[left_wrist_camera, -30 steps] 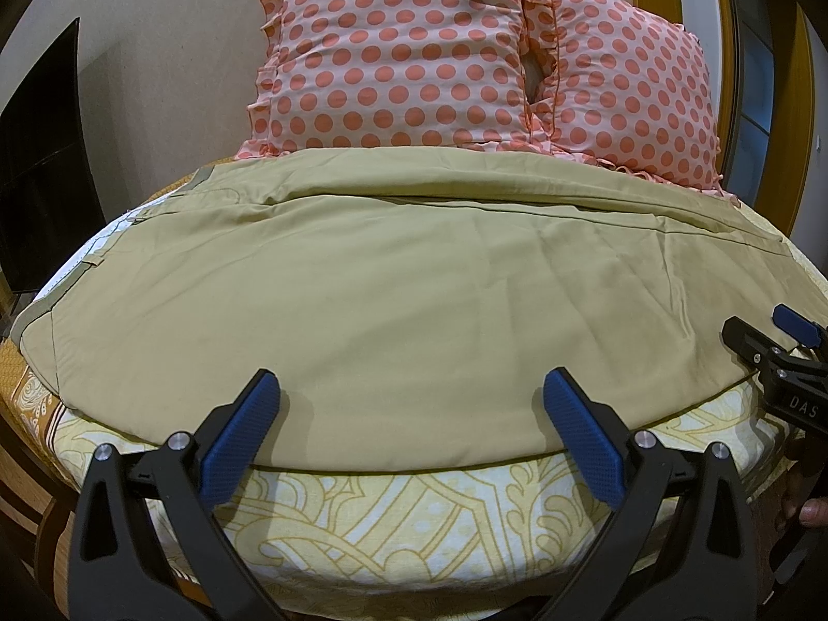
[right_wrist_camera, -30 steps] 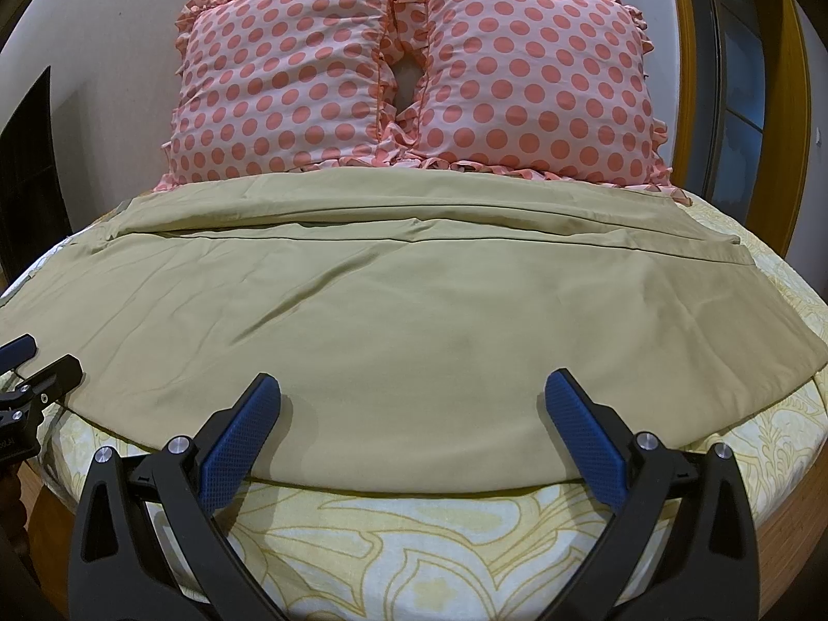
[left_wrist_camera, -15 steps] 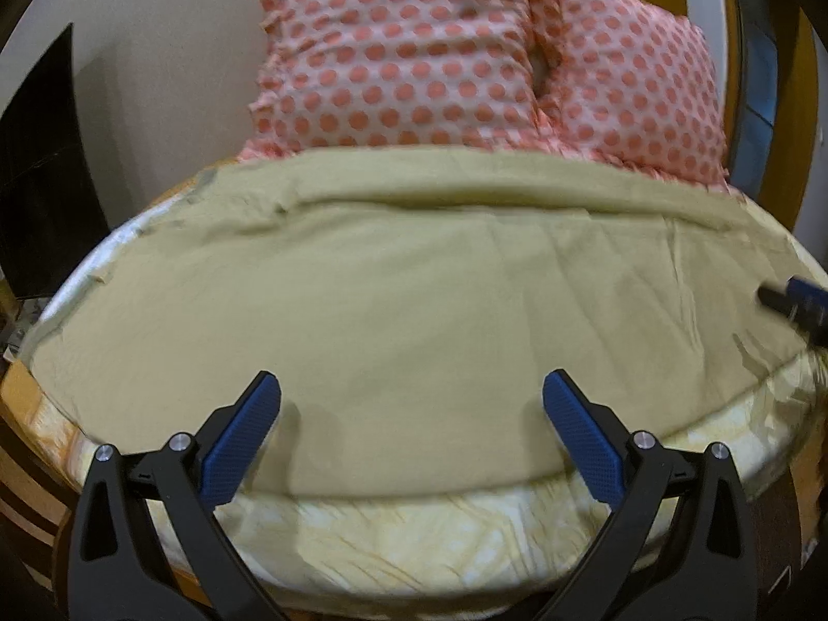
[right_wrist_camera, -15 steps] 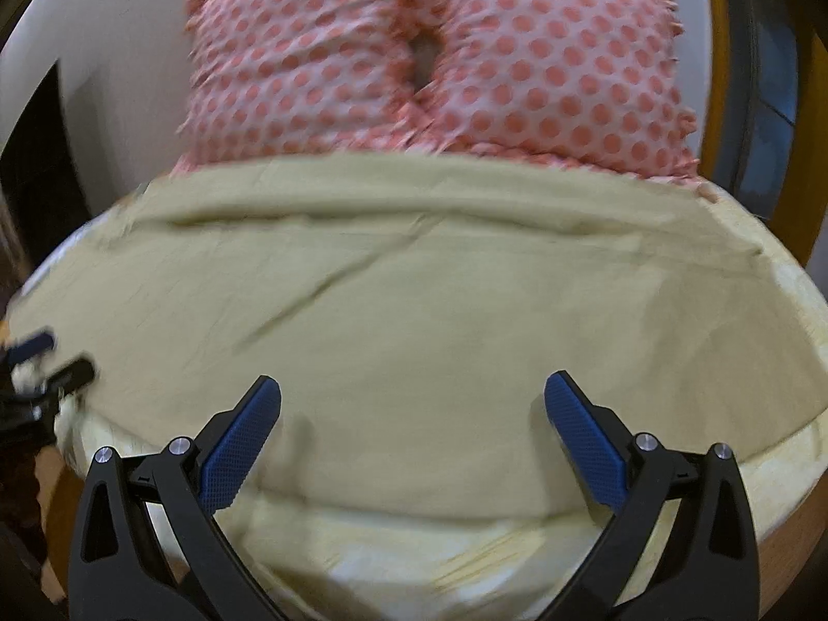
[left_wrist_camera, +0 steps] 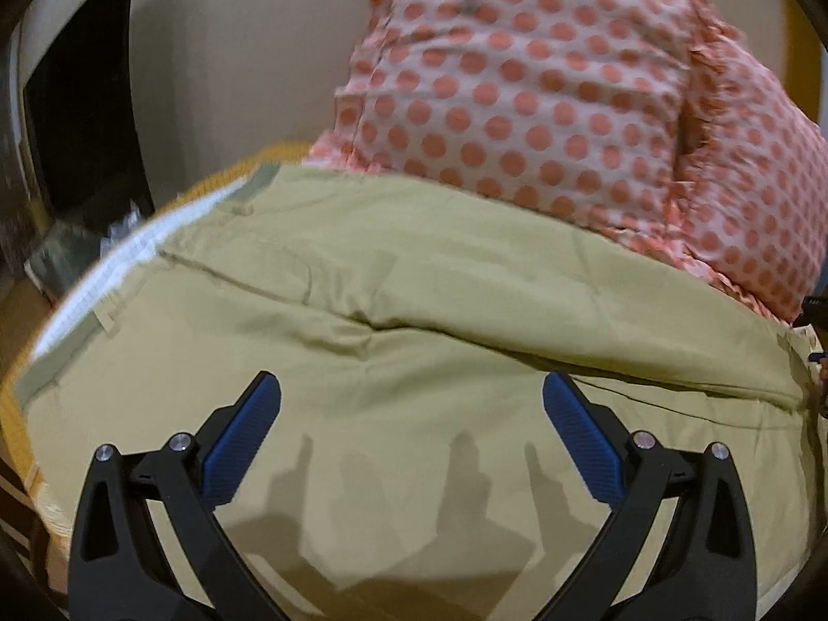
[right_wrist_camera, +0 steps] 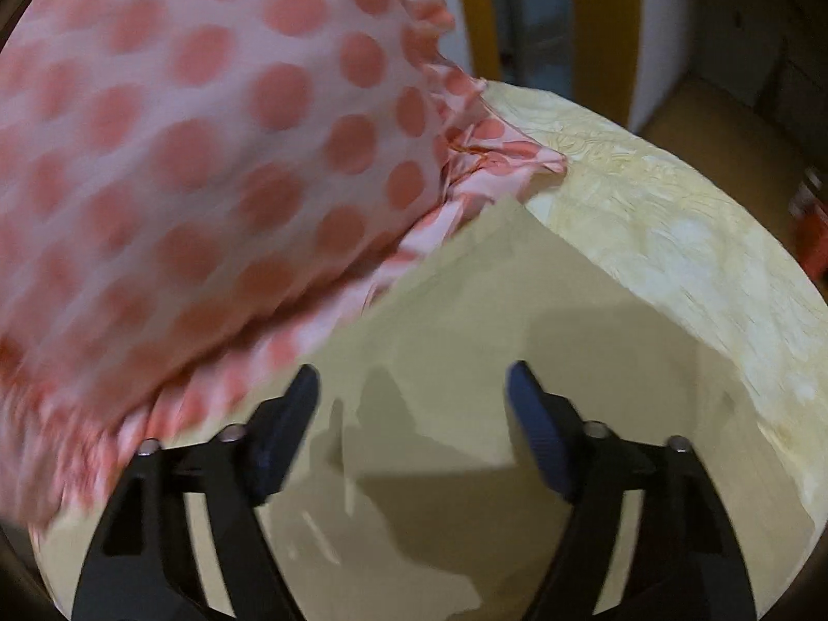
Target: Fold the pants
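Observation:
The khaki pants (left_wrist_camera: 414,321) lie spread flat across the bed, waistband at the left with its white lining (left_wrist_camera: 119,264) showing. My left gripper (left_wrist_camera: 411,434) hovers open and empty over the pants' near half. In the right wrist view the pants' far right corner (right_wrist_camera: 507,321) lies on the bedsheet beside the pillow. My right gripper (right_wrist_camera: 414,414) is open and empty just above that end of the pants, its left finger close to the pillow frill. A fold line (left_wrist_camera: 362,315) runs across the pants.
Two pink polka-dot pillows (left_wrist_camera: 543,77) stand against the wall behind the pants; one fills the left of the right wrist view (right_wrist_camera: 181,181). A yellow patterned bedsheet (right_wrist_camera: 673,238) covers the bed. A dark cabinet (left_wrist_camera: 77,103) stands at the left, a wooden frame (right_wrist_camera: 476,10) at the right.
Both grippers have moved forward over the pants from the bed's near edge. The right one has swung far right, up to the pants' end by the pillow. Both remain open.

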### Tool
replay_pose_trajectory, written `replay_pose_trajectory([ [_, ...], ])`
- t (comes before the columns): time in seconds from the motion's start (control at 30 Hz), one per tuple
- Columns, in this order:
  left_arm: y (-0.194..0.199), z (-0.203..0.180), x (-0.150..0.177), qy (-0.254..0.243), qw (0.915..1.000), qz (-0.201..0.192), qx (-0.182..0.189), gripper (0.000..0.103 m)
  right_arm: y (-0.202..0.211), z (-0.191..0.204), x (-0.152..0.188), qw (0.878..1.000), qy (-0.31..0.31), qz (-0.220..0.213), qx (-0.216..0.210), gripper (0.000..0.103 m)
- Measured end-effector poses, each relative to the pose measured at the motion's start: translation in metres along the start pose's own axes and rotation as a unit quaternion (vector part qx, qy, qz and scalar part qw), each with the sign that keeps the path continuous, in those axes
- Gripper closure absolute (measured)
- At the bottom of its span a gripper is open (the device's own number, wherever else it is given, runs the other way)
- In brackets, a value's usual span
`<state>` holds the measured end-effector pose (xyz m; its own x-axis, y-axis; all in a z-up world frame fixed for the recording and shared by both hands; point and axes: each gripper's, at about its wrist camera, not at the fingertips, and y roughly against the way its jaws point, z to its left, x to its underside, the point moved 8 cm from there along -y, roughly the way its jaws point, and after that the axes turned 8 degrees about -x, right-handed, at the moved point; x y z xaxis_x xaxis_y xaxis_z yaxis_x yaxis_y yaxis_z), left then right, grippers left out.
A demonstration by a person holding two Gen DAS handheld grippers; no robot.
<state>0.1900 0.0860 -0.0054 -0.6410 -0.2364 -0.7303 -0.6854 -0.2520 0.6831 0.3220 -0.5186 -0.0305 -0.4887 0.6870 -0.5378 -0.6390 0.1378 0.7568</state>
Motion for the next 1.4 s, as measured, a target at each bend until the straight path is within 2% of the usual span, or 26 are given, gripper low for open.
replay_pose_trajectory([
  [0.1, -0.015, 0.000, 0.009, 0.009, 0.9991, 0.038, 0.016, 0.002, -0.028, -0.005, -0.017, 0.999, -0.031, 0.007, 0.032, 0.027],
  [0.13, -0.019, 0.001, 0.011, 0.016, 0.9984, 0.048, 0.026, 0.002, -0.035, -0.005, -0.025, 0.998, -0.026, -0.001, 0.053, 0.027],
  [0.2, -0.025, 0.003, 0.014, 0.030, 0.9968, 0.064, 0.036, 0.002, -0.039, -0.006, -0.027, 0.998, -0.017, 0.002, 0.067, 0.028],
  [0.27, -0.028, 0.004, 0.016, 0.035, 0.9959, 0.073, 0.040, 0.002, -0.041, -0.008, -0.027, 0.995, 0.017, -0.002, 0.098, 0.038],
  [0.3, -0.028, 0.004, 0.016, 0.037, 0.9959, 0.072, 0.042, 0.002, -0.040, -0.006, -0.026, 0.995, 0.036, -0.015, 0.088, 0.050],
  [0.33, -0.027, 0.004, 0.016, 0.039, 0.9957, 0.071, 0.044, 0.002, -0.038, -0.006, -0.024, 0.995, 0.047, -0.024, 0.086, 0.071],
  [0.4, -0.028, 0.003, 0.016, 0.040, 0.9955, 0.072, 0.046, 0.002, -0.031, -0.010, -0.018, 0.996, 0.055, -0.036, 0.055, 0.091],
  [0.43, -0.028, 0.003, 0.016, 0.041, 0.9955, 0.072, 0.046, 0.002, -0.029, -0.015, -0.016, 0.997, 0.048, -0.036, 0.040, 0.097],
  [0.47, -0.028, 0.004, 0.016, 0.043, 0.9953, 0.072, 0.048, 0.002, -0.022, -0.021, -0.013, 0.999, 0.029, -0.037, 0.002, 0.098],
  [0.53, -0.029, 0.004, 0.015, 0.048, 0.9948, 0.072, 0.054, 0.002, -0.003, -0.030, -0.008, 0.997, 0.009, -0.055, -0.044, 0.098],
  [0.6, -0.029, 0.004, 0.015, 0.052, 0.9943, 0.072, 0.058, 0.002, 0.034, -0.036, 0.003, 0.991, 0.005, -0.087, -0.101, 0.099],
  [0.67, -0.028, 0.005, 0.015, 0.057, 0.9940, 0.071, 0.062, 0.002, 0.087, -0.042, 0.026, 0.979, 0.002, -0.122, -0.162, 0.099],
  [0.77, -0.026, 0.006, 0.014, 0.062, 0.9939, 0.066, 0.063, 0.002, 0.146, -0.074, 0.069, 0.963, -0.023, -0.144, -0.226, 0.099],
  [0.83, -0.020, 0.008, 0.012, 0.067, 0.9944, 0.052, 0.063, 0.002, 0.170, -0.106, 0.117, 0.959, -0.053, -0.137, -0.243, 0.099],
  [0.97, 0.004, 0.009, 0.000, 0.061, 0.9958, 0.002, 0.068, 0.002, 0.150, -0.141, 0.152, 0.952, -0.121, -0.085, -0.268, 0.097],
  [1.0, 0.008, 0.009, -0.002, 0.056, 0.9958, 0.000, 0.072, 0.002, 0.142, -0.144, 0.156, 0.950, -0.136, -0.069, -0.273, 0.090],
  [1.07, 0.018, 0.009, -0.009, 0.046, 0.9953, -0.007, 0.085, 0.002, 0.132, -0.145, 0.165, 0.948, -0.164, -0.040, -0.270, 0.066],
  [1.13, 0.027, 0.013, -0.016, 0.044, 0.9947, -0.018, 0.092, 0.002, 0.133, -0.143, 0.170, 0.942, -0.176, -0.034, -0.285, 0.052],
  [1.2, 0.033, 0.019, -0.024, 0.045, 0.9942, -0.032, 0.093, 0.002, 0.137, -0.140, 0.168, 0.941, -0.173, -0.044, -0.288, 0.047],
  [1.27, 0.034, 0.021, -0.036, 0.043, 0.9932, -0.038, 0.101, 0.002, 0.133, -0.137, 0.163, 0.943, -0.172, -0.051, -0.280, 0.049],
  [1.3, 0.031, 0.021, -0.043, 0.041, 0.9933, -0.035, 0.102, 0.002, 0.129, -0.136, 0.159, 0.945, -0.167, -0.058, -0.274, 0.061],
  [1.33, 0.028, 0.020, -0.048, 0.040, 0.9934, -0.031, 0.103, 0.002, 0.122, -0.135, 0.156, 0.947, -0.163, -0.060, -0.270, 0.095],
  [1.37, 0.024, 0.019, -0.054, 0.040, 0.9932, -0.026, 0.106, 0.002, 0.113, -0.133, 0.152, 0.948, -0.155, -0.056, -0.274, 0.102],
  [1.4, 0.017, 0.017, -0.062, 0.042, 0.9926, -0.017, 0.113, 0.002, 0.109, -0.135, 0.151, 0.946, -0.155, -0.052, -0.278, 0.102],
])
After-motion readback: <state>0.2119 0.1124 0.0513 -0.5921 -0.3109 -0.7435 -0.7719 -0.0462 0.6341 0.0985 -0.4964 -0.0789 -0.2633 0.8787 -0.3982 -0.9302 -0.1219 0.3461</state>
